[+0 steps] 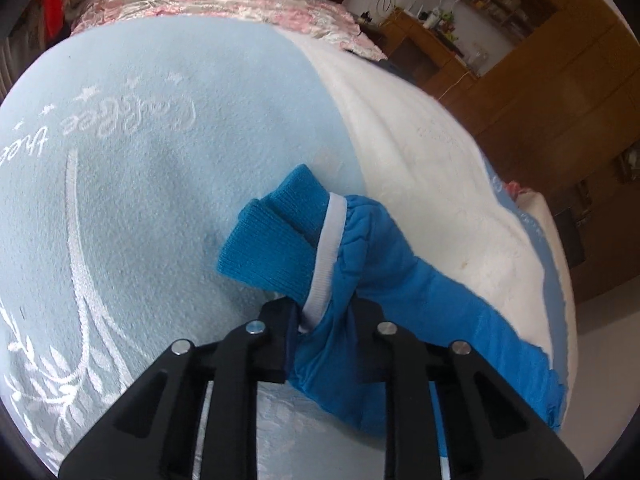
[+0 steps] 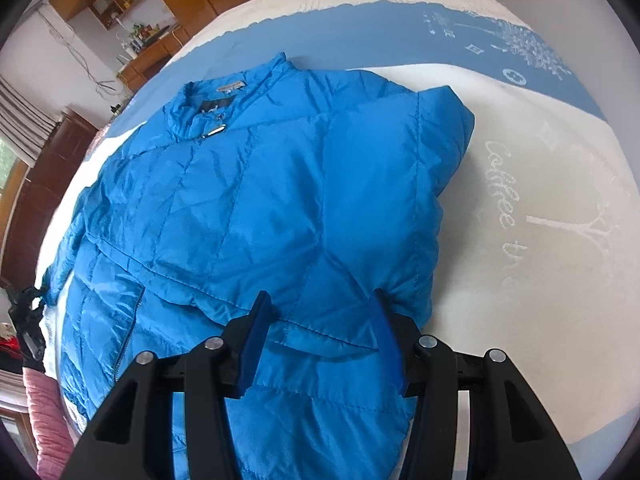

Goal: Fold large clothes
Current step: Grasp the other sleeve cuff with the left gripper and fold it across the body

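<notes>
A bright blue puffer jacket (image 2: 260,200) lies front-up on the bed, collar (image 2: 200,116) at the far end and zip closed. One sleeve is folded across its chest. My right gripper (image 2: 320,300) hovers open over the jacket's lower part, its blue-padded fingers (image 2: 256,328) astride a fold of fabric without pinching it. My left gripper (image 1: 324,308) is shut on the other sleeve (image 1: 420,300) just behind its ribbed cuff (image 1: 272,236) and white band. The cuff sticks out past the fingertips, over the pale blue blanket (image 1: 160,160).
The blanket's white plush strip (image 1: 420,140) runs along the bed's right side. A pink floral quilt (image 1: 220,4) is bunched at the head of the bed. A wooden desk (image 1: 420,40) and cabinets (image 1: 560,80) stand beyond the bed's edge.
</notes>
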Tool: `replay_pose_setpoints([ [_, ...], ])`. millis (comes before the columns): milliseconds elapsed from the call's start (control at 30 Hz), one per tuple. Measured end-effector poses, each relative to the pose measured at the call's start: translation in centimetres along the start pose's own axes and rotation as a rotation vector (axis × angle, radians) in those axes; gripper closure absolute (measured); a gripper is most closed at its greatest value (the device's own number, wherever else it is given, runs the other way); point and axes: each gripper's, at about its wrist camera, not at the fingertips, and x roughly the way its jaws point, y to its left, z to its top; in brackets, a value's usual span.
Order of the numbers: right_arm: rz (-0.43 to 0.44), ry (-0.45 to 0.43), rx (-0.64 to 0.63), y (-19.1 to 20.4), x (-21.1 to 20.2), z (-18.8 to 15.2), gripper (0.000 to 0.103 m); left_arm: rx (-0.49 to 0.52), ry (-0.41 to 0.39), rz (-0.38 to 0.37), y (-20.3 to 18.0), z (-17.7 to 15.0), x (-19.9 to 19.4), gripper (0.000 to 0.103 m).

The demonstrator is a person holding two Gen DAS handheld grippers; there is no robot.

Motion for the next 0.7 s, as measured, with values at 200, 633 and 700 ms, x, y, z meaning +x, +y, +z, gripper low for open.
replay_pose_setpoints([
  [200,0.007,-0.039,-0.024,0.3,-2.3,-1.1,0.052,0.204,-0.158,-0.085,-7.5,-2.4,-6.1,0.087],
  [633,0.015,-0.066,-0.039,1.5,-3.1,-1.0,0.052,0.794,-0.090,-0.481,-33.8,-21.4,-12.5,0.087],
  [700,0.016,-0.065,-0.038,1.4,-3.0,-1.0,0.052,0.849,-0.053,-0.487,-36.3,-24.5,-11.2,0.087],
])
